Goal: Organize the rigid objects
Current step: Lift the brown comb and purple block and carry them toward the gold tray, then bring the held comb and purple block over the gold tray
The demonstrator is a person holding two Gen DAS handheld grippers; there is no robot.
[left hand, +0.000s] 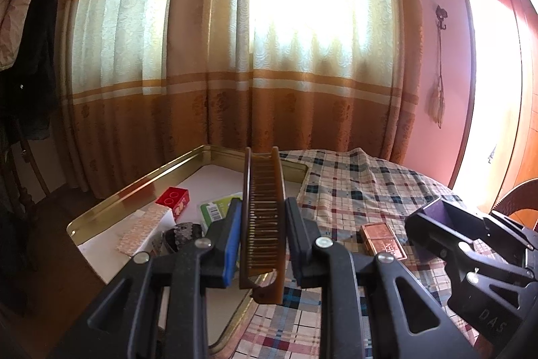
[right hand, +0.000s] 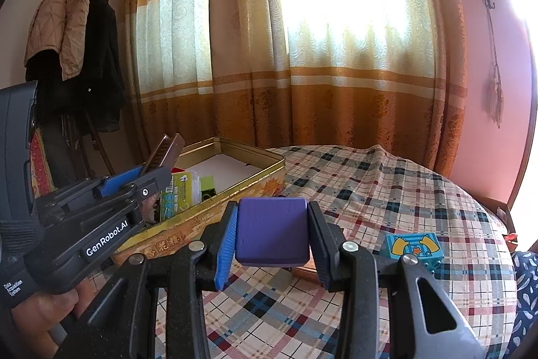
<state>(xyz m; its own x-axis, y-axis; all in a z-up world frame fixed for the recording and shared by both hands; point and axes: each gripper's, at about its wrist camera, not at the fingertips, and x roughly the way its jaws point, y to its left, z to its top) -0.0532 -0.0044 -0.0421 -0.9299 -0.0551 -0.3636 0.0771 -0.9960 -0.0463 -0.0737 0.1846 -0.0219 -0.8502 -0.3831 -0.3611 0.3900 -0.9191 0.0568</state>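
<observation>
Left claw (left hand: 262,244): gripping a brown comb (left hand: 264,211) above the gold tin (left hand: 134,187).
Right claw (right hand: 272,241): clasping a purple block (right hand: 271,229).
Right view only: teal toy brick (right hand: 413,246) lying on the bed (right hand: 386,190).
Left view only: copper box (left hand: 383,239).

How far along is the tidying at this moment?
Partly done: the gold tin already holds a red block and green packets. In hand: the left gripper clamps a brown comb, the right gripper a purple block. Left on the bedspread: a copper box and a teal block.
</observation>
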